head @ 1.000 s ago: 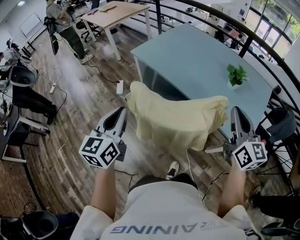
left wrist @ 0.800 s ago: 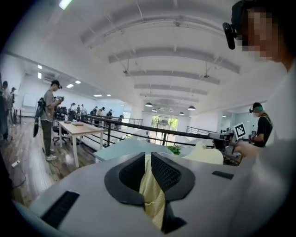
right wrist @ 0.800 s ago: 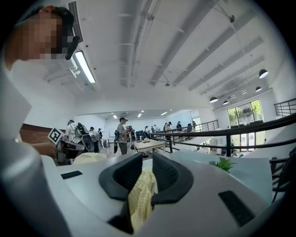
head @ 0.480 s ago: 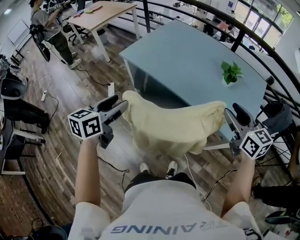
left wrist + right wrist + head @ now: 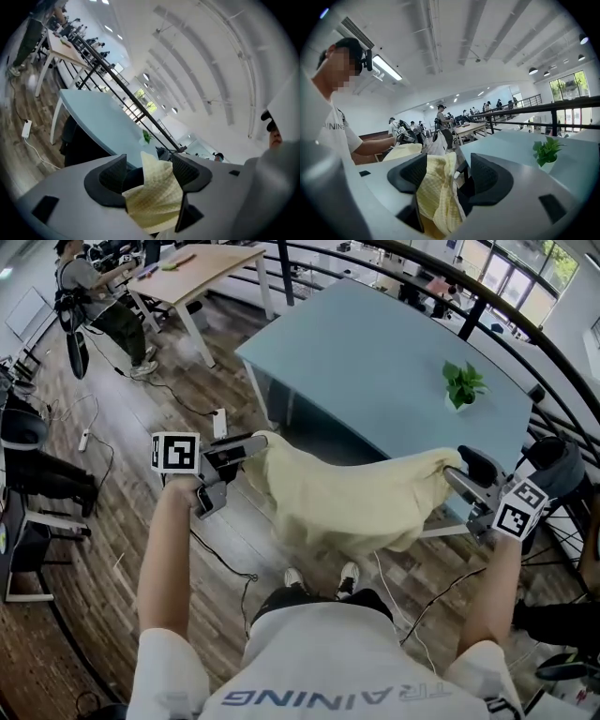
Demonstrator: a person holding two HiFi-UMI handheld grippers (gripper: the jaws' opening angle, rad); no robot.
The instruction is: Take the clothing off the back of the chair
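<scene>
Grasp stage: left tongs point(image 5: 255, 443) and right tongs point(image 5: 458, 468) are opening wide astride the yellow garment point(image 5: 347, 502); next, seemingly, close and lift.

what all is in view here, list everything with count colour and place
blue table: one, light blue, centre of the head view
clothing: one, pale yellow, draped just in front of the blue table
potted plant: one, green, on the blue table, towards its right
wooden table: one, light wood, top left
power strip: one, white, on the floor left of the blue table
left gripper: one, grey, jaws opening, clothing between them
right gripper: one, grey, jaws opening, clothing between them
</scene>
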